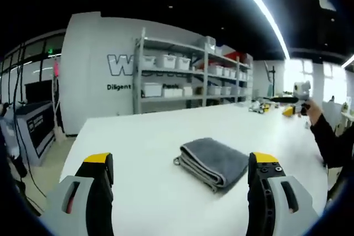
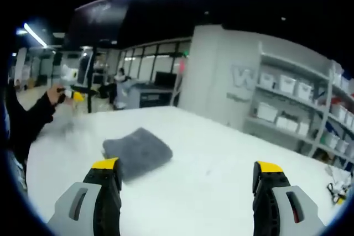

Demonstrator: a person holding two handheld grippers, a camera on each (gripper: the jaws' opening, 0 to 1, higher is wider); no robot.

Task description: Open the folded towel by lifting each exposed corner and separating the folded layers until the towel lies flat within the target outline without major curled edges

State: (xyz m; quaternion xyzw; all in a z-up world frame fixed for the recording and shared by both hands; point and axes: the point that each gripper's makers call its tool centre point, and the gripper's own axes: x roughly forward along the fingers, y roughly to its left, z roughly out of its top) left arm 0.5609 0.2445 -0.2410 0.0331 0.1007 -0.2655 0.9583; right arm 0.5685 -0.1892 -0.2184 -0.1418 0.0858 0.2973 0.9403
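A grey folded towel [image 1: 213, 161] lies on the white table [image 1: 138, 136], its stacked folded edges facing me in the left gripper view. My left gripper [image 1: 181, 161] hovers open just short of it, the towel sitting toward the right jaw, with nothing held. In the right gripper view the towel [image 2: 137, 152] lies just beyond the left jaw. My right gripper [image 2: 187, 165] is open and empty above the table [image 2: 221, 158].
A dark-sleeved arm [image 1: 332, 139] reaches in at the table's right side, its hand by a small yellow object [image 1: 288, 111]. That arm [image 2: 25, 122] also appears left of the towel. Shelves with white bins [image 1: 182, 75] stand behind the table. Small items [image 1: 260, 108] lie at the far corner.
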